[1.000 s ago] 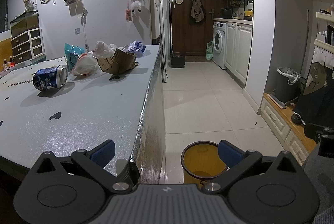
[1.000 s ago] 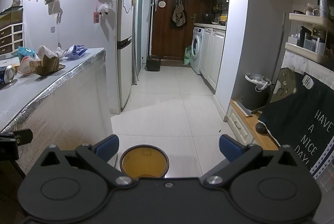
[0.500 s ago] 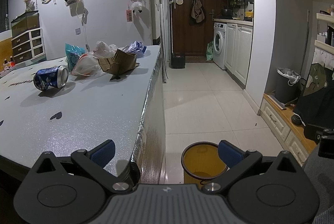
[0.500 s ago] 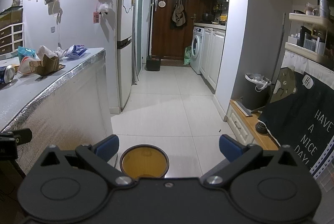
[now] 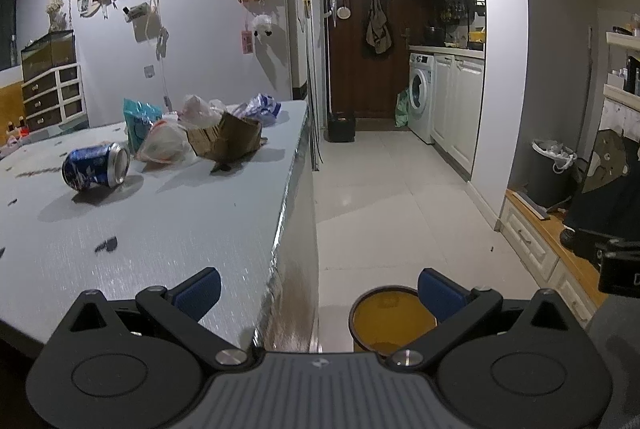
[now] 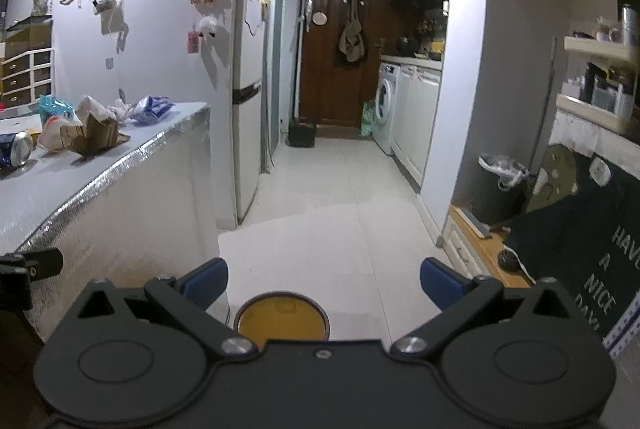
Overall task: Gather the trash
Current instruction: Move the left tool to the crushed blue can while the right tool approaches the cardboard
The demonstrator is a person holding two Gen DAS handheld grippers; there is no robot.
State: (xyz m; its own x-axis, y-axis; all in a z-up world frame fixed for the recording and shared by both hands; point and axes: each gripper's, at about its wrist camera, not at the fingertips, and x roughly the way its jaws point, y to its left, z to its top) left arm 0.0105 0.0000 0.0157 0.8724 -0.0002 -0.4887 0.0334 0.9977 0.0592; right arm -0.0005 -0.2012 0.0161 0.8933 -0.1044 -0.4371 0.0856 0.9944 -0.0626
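Trash sits in a loose cluster on the grey counter (image 5: pixel 168 229): a blue can (image 5: pixel 96 165) on its side, plastic bags (image 5: pixel 166 145) and crumpled cardboard (image 5: pixel 228 140). Below, a yellow bin (image 5: pixel 390 317) stands on the floor. Left gripper (image 5: pixel 318 291) and right gripper (image 6: pixel 323 283) both gape wide, empty.

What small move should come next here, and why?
Probably carry the left gripper forward over the counter toward the blue can. Both grippers are open and empty, the can lies on its side as the nearest piece of trash, apart from the pile behind it, and the yellow bin waits on the floor beside the counter.
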